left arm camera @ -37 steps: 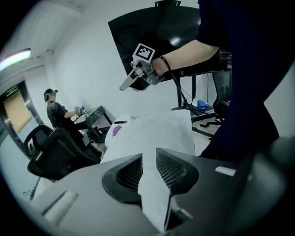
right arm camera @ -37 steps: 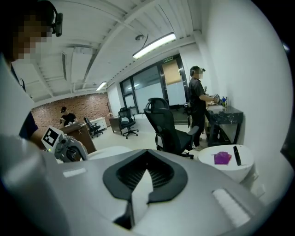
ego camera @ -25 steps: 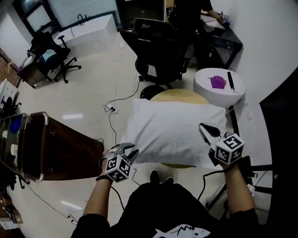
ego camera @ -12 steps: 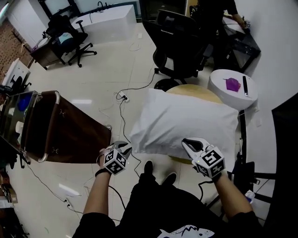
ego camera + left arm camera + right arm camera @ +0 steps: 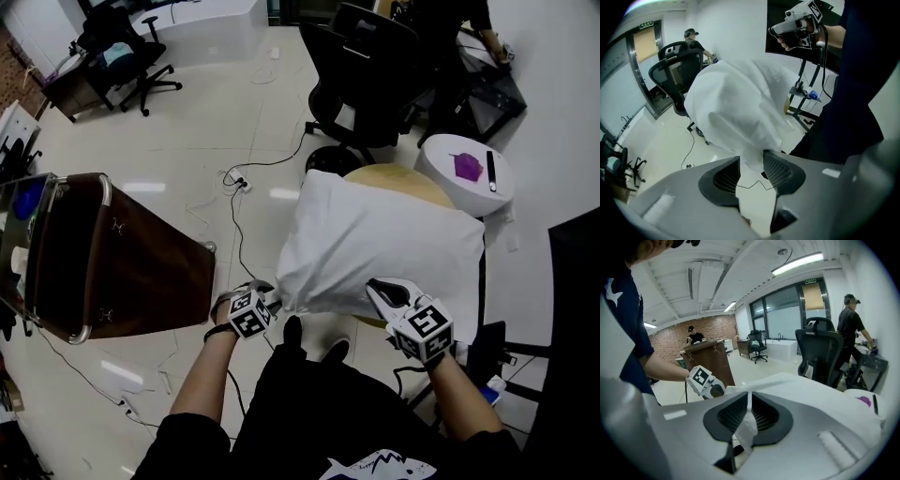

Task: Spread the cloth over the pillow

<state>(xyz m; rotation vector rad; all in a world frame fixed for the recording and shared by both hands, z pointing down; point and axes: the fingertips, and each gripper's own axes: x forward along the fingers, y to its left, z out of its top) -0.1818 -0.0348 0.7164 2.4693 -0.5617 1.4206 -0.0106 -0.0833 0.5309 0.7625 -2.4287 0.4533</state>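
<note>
The white cloth lies draped over the pillow, which it covers from sight. Both rest on a round yellowish counter just right of the middle of the head view. The cloth's near edge hangs off the counter toward the person.

The left tongs sit at the cloth's 7 o'clock corner. Their jaws have just been opening and stand wide apart. The bunched corner of the cloth hangs between them, loose rather than pinched.

The right tongs are at the cloth's 6 o'clock edge, pointing toward 11 o'clock. Their jaws have just been easing apart a little, but the gap is narrow. A fold of the cloth fills it, and both pads press on that fold.

A brown cabinet stands on the pale floor at 9 o'clock, well apart from the counter. A black office chair stands at 12 o'clock. At 2 o'clock, just beside the counter, a small white table carries a purple thing and a dark stick. A cable trails over the floor at the cloth's 10 o'clock.
</note>
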